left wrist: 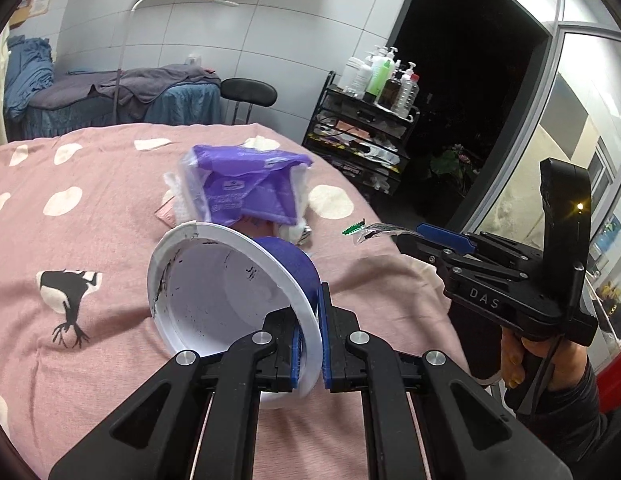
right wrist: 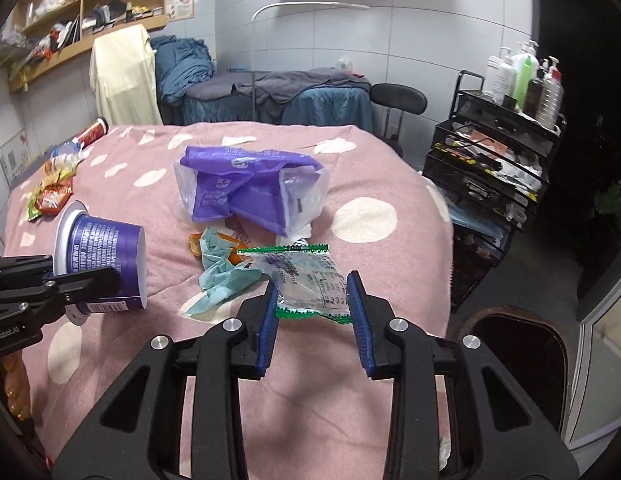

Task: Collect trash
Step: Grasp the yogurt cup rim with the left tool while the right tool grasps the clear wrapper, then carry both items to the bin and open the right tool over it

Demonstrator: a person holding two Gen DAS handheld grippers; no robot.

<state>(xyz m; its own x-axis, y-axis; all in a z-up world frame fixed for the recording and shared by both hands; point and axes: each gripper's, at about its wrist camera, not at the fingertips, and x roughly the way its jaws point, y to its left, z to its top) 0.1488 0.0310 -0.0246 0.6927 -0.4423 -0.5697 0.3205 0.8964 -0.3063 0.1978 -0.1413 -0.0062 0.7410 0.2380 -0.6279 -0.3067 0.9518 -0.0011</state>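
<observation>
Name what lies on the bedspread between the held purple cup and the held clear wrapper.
In the right wrist view, a crumpled teal tissue with an orange scrap beside it.

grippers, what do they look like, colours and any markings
Both are black handheld frames with silver pivot screws and ribbed blue pads. The right gripper carries white "DAS" lettering, a thin black cable and a dark sleeve behind it. The left gripper shows white lettering in the right wrist view.

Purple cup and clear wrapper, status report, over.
Left gripper shut on purple cup rim. Right gripper shut on clear wrapper, lifted. Purple bag, teal tissue left on bedspread.
</observation>
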